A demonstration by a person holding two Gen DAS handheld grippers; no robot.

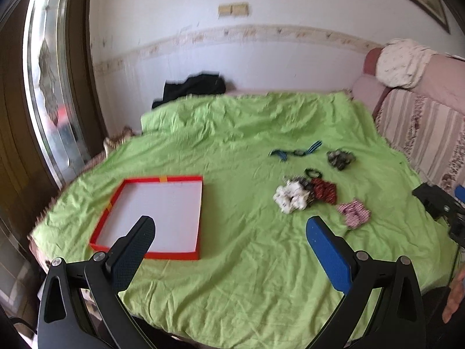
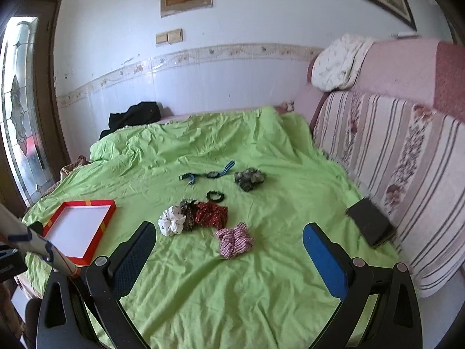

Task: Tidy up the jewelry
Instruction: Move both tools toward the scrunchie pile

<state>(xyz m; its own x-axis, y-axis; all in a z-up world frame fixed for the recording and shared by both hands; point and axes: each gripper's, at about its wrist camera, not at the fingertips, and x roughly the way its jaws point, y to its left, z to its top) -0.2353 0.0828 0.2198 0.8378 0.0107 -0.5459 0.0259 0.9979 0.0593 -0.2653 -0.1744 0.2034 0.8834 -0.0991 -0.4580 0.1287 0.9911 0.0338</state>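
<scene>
Both grippers hover low over the near edge of the bed [image 2: 203,290], jaws spread wide and empty. Ahead of the left gripper [image 1: 229,232], just past its left finger, lies the red tray [image 1: 151,218], and its white floor is bare. Ahead of the right gripper [image 2: 229,238], between its fingertips and closest to it, sits the pink striped scrunchie [image 2: 234,240]. Just beyond and to its left is a touching cluster: the white scrunchie [image 2: 171,221], a dark patterned one [image 2: 189,213] and the red one [image 2: 210,215]. Farther on lie a small black hair tie [image 2: 215,195], a camouflage scrunchie [image 2: 249,178] and a blue strap [image 2: 207,171] that looks like a watch or band, too blurred to be sure. A dark phone-like slab [image 2: 370,221] rests off to the right gripper's right, against the sofa back [image 2: 392,145].

By my reading the task has not started: nothing is in the tray and every piece is loose on the sheet, well apart from it. All the picking and placing remains, probably beginning with the pink scrunchie.
</scene>
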